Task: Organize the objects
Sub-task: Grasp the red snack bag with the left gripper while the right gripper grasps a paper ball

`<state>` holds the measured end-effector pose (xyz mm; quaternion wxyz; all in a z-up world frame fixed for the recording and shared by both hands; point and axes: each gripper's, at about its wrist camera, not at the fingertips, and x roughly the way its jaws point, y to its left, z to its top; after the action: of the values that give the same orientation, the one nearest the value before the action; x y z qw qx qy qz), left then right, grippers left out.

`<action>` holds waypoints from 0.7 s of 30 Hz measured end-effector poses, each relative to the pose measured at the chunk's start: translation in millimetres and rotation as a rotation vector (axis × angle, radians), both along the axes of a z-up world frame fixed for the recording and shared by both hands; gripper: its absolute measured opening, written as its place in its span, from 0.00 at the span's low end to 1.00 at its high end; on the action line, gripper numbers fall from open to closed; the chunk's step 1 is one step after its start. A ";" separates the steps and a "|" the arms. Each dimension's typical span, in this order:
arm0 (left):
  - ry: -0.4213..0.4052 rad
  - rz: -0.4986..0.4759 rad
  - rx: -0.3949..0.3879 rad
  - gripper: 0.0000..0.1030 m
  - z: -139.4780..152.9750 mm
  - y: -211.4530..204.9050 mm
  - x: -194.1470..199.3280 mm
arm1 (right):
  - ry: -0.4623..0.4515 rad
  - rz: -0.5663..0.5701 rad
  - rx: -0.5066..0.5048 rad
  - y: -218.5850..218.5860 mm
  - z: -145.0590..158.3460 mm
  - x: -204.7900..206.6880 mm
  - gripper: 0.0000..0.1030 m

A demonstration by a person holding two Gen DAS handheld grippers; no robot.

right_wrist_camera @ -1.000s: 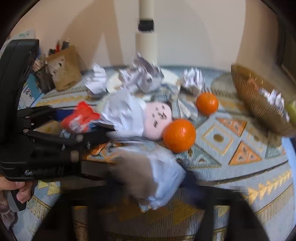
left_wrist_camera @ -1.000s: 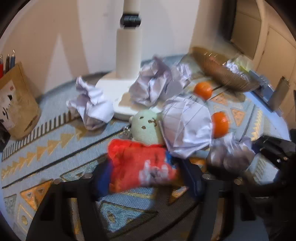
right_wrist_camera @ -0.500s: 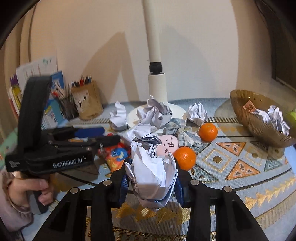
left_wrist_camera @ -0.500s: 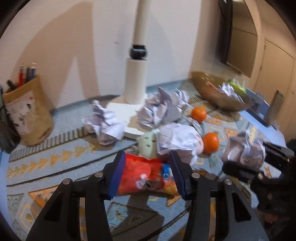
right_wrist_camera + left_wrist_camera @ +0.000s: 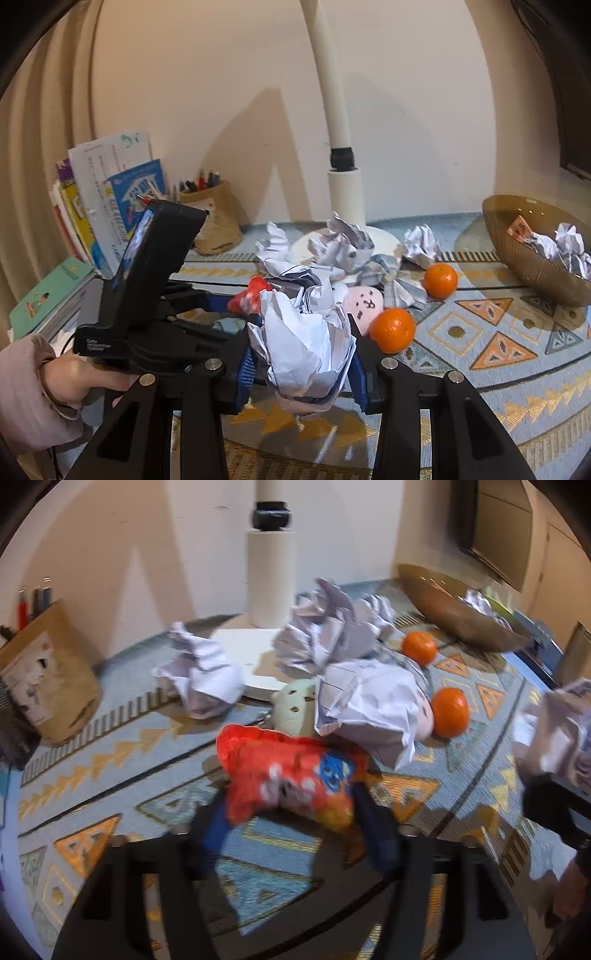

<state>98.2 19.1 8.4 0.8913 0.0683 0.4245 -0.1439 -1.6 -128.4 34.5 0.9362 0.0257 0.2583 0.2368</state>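
Note:
My left gripper is shut on a red snack packet, held just above the patterned mat; the view is motion-blurred. My right gripper is shut on a crumpled white paper ball, lifted off the table. That same ball shows at the right edge of the left wrist view. The left gripper appears in the right wrist view with the red packet in its tips. Two oranges, a pink plush and several loose paper balls lie on the mat.
A brown wicker bowl at the right holds crumpled paper. A white lamp base and post stand at the back. A paper pen holder and upright books stand at the left. A person's hand grips the left tool.
My left gripper dipped toward the mat with the red packet still held. My right gripper rose and pulled back with the paper ball in its grip.

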 end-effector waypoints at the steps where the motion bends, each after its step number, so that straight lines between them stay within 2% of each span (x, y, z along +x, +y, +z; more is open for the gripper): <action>1: -0.009 0.002 0.002 0.52 0.8 -0.4 -0.9 | -0.011 0.004 0.008 -1.1 0.9 -2.1 0.40; 3: -0.035 -0.009 -0.007 0.52 5.7 -3.6 -11.1 | -0.026 0.011 0.025 -3.3 2.2 -4.7 0.40; 6: -0.022 0.001 -0.028 0.51 4.5 -3.0 -21.6 | -0.027 0.005 0.051 -8.3 2.4 -4.8 0.40; 12: -0.069 0.078 -0.078 0.51 18.1 19.5 -53.3 | 0.015 -0.024 0.148 -28.2 -0.8 3.0 0.40; 18: -0.107 0.123 -0.105 0.51 37.6 31.8 -65.5 | 0.131 -0.070 0.234 -47.7 -12.5 22.5 0.40; 21: -0.143 0.133 -0.163 0.51 59.5 27.1 -56.8 | 0.175 -0.055 0.263 -55.7 -9.1 36.3 0.40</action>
<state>41.4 46.3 67.9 0.9294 -0.0226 0.3505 -0.1135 34.7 -184.2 25.4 0.9049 0.1757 0.3047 0.2398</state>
